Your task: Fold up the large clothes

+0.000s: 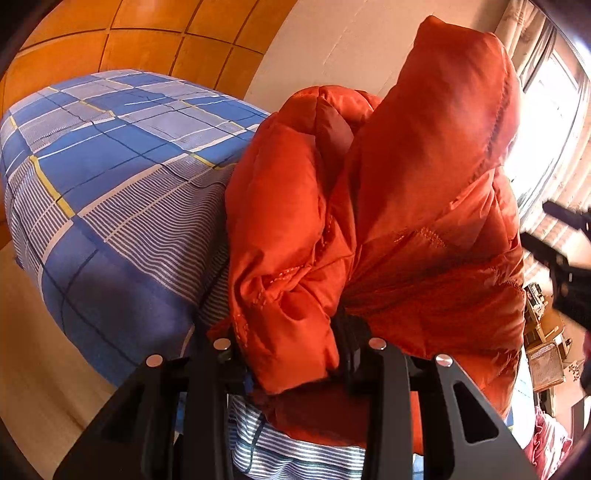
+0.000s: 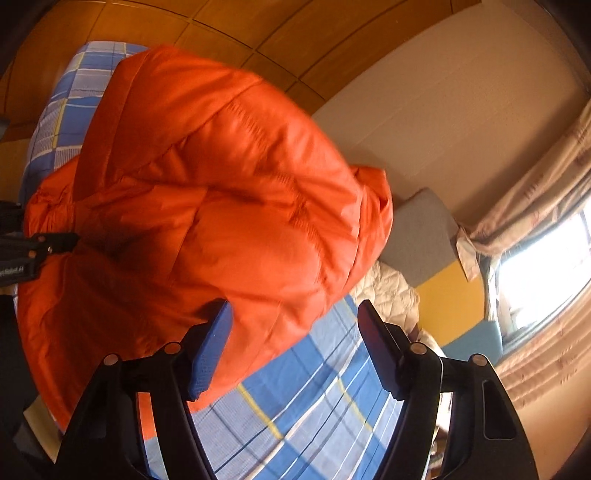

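Left claw (image 1: 295,354) clamps a bunched fold of the orange puffer jacket (image 1: 388,221), lifting it above the bed (image 1: 110,177). Right claw (image 2: 295,343) stands open, nothing between its pads; its blue left pad lies against the jacket's lower edge, the other pad clear. Jacket hangs bundled over the blue checked bedsheet. Beyond: wood-panelled wall (image 2: 258,33), curtains (image 2: 546,177) and a bright window (image 2: 546,266).
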{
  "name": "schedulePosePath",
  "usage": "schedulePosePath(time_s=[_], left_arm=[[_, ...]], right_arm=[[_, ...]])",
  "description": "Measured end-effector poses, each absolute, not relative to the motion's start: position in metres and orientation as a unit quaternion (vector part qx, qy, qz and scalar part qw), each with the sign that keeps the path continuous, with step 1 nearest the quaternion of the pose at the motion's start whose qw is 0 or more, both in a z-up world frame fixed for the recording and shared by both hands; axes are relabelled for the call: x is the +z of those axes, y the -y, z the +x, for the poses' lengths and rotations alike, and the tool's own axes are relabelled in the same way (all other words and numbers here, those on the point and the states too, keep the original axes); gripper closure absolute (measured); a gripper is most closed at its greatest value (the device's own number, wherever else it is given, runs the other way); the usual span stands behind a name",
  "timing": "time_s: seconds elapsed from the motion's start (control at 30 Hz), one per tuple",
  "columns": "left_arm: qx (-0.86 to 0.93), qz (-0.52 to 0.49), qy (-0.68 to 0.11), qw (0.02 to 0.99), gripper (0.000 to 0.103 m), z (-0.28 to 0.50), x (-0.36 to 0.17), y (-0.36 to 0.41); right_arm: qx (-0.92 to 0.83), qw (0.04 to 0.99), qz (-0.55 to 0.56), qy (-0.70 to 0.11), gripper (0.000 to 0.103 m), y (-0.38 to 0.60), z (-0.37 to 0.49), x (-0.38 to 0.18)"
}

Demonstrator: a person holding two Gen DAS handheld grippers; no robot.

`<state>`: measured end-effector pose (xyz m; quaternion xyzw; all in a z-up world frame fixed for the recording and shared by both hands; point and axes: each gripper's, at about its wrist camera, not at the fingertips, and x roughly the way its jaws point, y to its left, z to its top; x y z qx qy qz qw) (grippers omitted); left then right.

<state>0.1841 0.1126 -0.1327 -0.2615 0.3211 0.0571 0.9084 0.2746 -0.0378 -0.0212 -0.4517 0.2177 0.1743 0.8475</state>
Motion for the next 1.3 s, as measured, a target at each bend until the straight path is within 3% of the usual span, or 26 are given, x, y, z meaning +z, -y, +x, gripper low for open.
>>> schedulePosePath(time_s=[0.47,0.83,1.07,1.3], left_arm=[[0.052,-0.245,-0.317,0.915,0.07,0.18,-0.131,-0.109],[0.051,-0.233,-0.316,0.918,0.07,0.176,-0.131,-0.104],[0.055,-0.229,-0.316,0.919,0.07,0.175,-0.132,-0.104],[0.061,-0.231,-0.32,0.917,0.071,0.173,-0.133,-0.11]], right_arm=[[0.203,0.844,-0.456,-0.197,0.033,0.01,0.306,0.009],[0.26,0.839,-0.406,-0.251,0.033,0.0,0.345,0.014],[0.299,0.811,-0.388,-0.32,0.033,-0.022,0.382,-0.012],[0.284,0.761,-0.448,-0.374,0.035,-0.07,0.4,-0.067]])
